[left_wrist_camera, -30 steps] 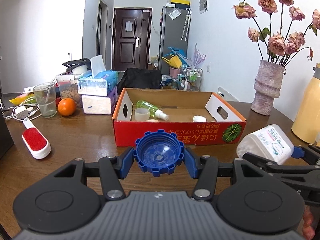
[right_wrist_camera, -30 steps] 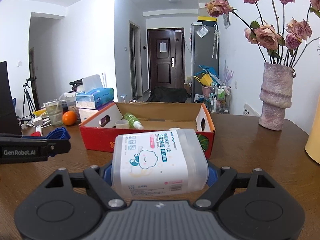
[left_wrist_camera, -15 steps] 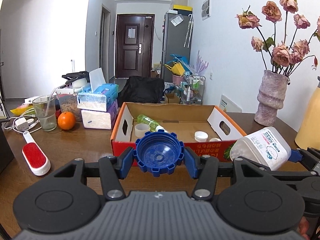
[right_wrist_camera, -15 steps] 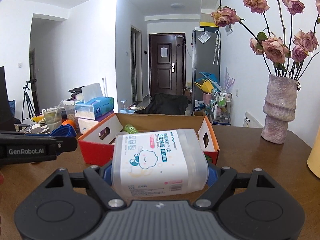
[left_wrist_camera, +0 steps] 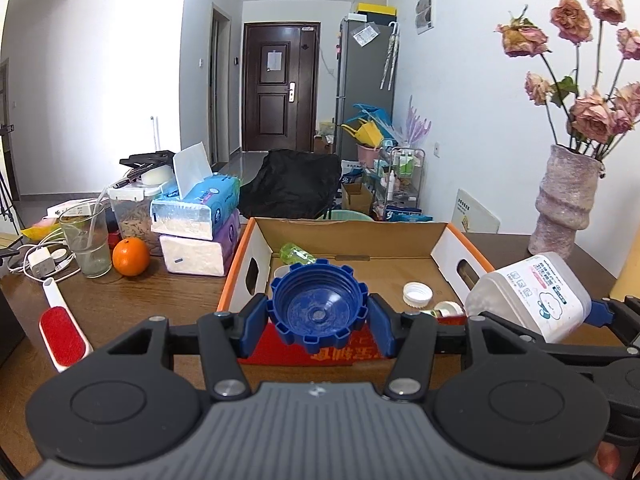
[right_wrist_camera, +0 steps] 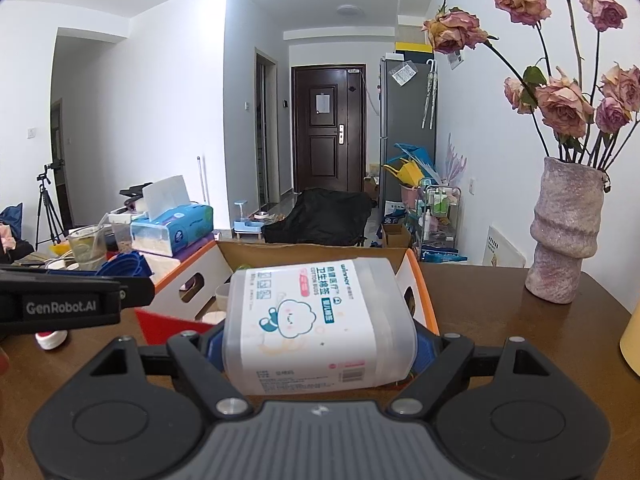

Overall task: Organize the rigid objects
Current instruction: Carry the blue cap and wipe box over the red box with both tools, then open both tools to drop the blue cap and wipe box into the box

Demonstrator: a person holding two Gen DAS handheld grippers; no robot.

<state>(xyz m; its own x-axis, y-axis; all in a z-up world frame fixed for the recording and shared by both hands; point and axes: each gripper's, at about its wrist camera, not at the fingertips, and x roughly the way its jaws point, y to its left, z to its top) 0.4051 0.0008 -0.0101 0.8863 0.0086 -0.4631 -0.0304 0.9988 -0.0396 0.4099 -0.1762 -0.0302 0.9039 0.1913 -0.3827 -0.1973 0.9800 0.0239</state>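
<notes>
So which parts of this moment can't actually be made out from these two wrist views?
- Left wrist view: the blue lid hides the cardboard box's near-left floor.
- Right wrist view: the cotton swab tub blocks most of the box interior.
- Tub's small print: too small.
- The hands: outside both frames.

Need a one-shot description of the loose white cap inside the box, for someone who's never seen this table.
Find the open cardboard box with orange-edged walls in the middle of the wooden table. On its brown floor, toward the front right, lies a small white screw cap, open side up. It is the only ribbed white ring there; the green bottle lies far left.
</notes>
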